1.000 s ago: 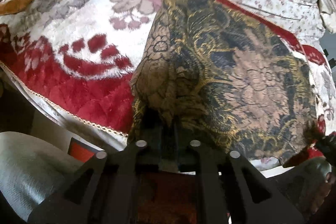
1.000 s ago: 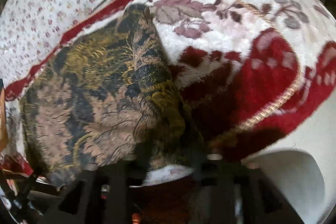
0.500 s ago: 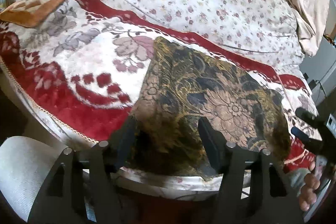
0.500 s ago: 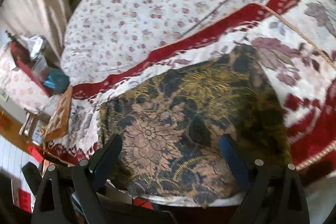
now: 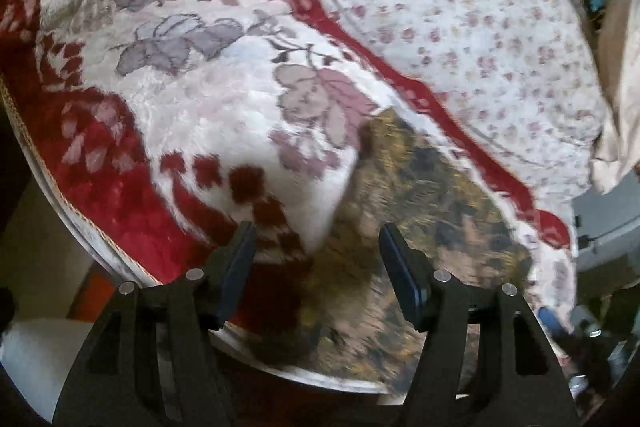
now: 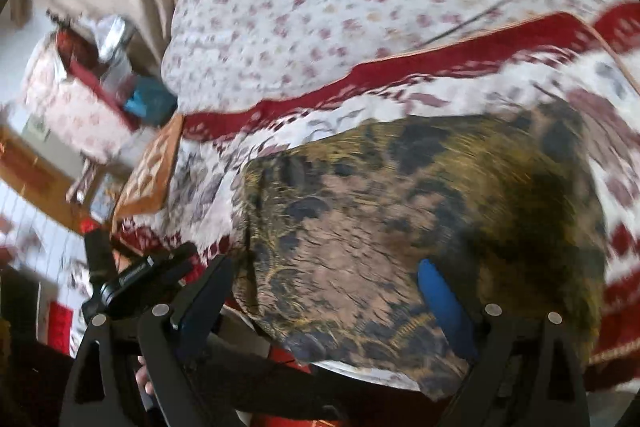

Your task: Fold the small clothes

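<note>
Across the left wrist view, the left gripper is seen released: jaws that a second ago were clamped on the patterned cloth are spread wide and empty, drawn back leftward. Cloth lies lower right of frame on the red-and-white blanket of the bed. Across the right wrist view, the right gripper is likewise parted wide, cloth laid flat at centre. One fold is judged set down. Near hem is cut off by the fingers; weave is lost to motion blur.
</note>
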Tool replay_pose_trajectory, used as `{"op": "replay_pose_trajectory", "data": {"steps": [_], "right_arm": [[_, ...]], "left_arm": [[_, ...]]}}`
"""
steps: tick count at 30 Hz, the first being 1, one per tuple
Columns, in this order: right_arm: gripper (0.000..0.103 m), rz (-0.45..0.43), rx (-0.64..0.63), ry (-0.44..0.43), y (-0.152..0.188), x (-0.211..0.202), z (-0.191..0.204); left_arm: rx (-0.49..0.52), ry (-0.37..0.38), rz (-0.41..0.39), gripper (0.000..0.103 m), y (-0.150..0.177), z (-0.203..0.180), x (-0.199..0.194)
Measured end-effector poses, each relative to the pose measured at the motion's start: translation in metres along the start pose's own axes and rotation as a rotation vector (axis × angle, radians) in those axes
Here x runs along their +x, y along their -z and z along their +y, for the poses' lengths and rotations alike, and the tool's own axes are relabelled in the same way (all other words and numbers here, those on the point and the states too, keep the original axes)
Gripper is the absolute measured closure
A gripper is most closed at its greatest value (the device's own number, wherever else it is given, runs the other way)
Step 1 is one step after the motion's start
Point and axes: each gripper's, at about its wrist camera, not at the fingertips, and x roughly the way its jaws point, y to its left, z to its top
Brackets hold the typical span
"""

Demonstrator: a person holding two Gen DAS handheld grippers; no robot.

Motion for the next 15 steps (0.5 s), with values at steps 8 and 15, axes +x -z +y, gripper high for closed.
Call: {"op": "replay_pose_trajectory", "data": {"steps": [8, 15], "right_arm": [[0.029, 0.197, 0.025, -0.134, -0.024, 0.094, 0.032], [0.029, 0.322, 0.083, -0.107, -0.003, 0.128, 0.041]], "left_arm": [[0.095, -0.027, 0.197, 0.041, 0.041, -0.007, 0.053], [0.096, -0.007, 0.213, 0.042, 0.055, -0.006, 0.052]]}}
